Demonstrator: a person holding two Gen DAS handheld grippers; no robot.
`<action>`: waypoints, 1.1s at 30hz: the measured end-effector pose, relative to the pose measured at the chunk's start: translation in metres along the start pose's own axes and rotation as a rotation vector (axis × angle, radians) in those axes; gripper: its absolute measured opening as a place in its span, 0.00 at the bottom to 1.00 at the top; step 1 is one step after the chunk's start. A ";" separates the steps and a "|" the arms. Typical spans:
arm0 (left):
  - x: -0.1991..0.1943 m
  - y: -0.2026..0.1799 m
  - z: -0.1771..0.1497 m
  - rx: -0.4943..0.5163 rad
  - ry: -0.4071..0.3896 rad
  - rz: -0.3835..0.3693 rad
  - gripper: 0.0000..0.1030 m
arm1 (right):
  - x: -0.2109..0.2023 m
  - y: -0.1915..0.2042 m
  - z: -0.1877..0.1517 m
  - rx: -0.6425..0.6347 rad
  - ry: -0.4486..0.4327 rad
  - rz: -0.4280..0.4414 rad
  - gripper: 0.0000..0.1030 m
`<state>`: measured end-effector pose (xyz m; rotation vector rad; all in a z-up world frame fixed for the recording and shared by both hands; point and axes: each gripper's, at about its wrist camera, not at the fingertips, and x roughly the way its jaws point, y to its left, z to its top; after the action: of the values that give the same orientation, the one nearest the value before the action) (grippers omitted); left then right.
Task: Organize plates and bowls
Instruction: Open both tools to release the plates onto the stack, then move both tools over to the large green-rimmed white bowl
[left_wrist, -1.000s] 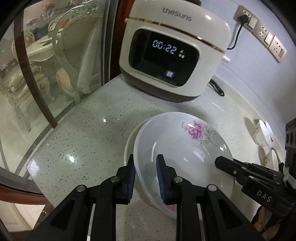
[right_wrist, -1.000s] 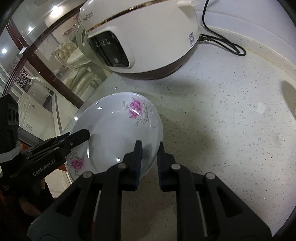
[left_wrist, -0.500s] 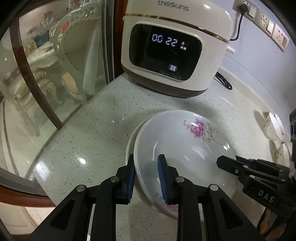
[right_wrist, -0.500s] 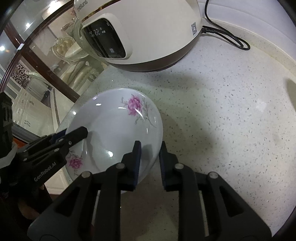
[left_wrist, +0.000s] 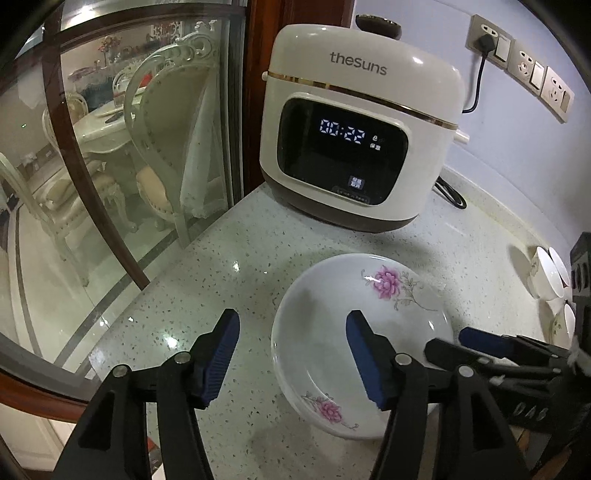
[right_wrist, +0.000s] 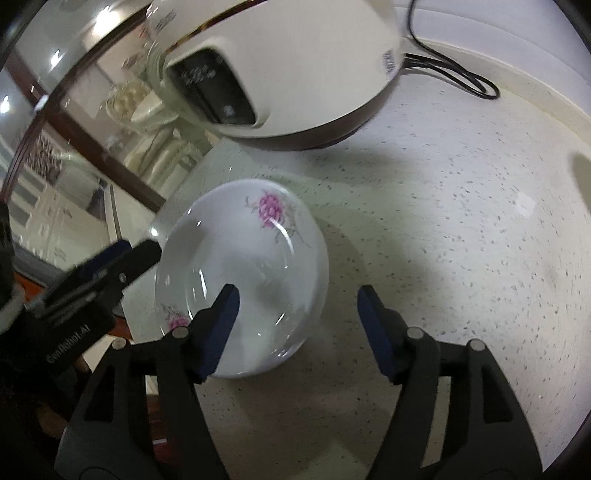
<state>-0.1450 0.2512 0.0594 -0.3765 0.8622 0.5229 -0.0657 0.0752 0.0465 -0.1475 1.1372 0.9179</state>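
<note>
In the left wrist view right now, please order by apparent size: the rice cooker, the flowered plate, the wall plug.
1. rice cooker
2. flowered plate, nearer the camera, so only the apparent size is smaller
3. wall plug

floral plate (right_wrist: 243, 280) between opening right claw (right_wrist: 295, 325)

Left claw (left_wrist: 291, 354) and right claw (right_wrist: 295, 325) angle downward (jaws opening, pads gripping nothing).
</note>
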 end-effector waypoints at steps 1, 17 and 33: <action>0.001 -0.002 -0.001 -0.001 0.003 0.000 0.60 | -0.001 -0.003 0.000 0.014 -0.005 0.003 0.70; 0.000 -0.033 0.000 0.096 0.024 -0.023 0.67 | -0.036 -0.048 -0.028 0.158 -0.037 0.012 0.76; 0.005 -0.114 -0.004 0.269 0.109 -0.164 0.70 | -0.092 -0.112 -0.070 0.309 -0.111 -0.052 0.78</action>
<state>-0.0790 0.1577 0.0646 -0.2279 0.9836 0.2314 -0.0485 -0.0848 0.0535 0.1245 1.1516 0.6856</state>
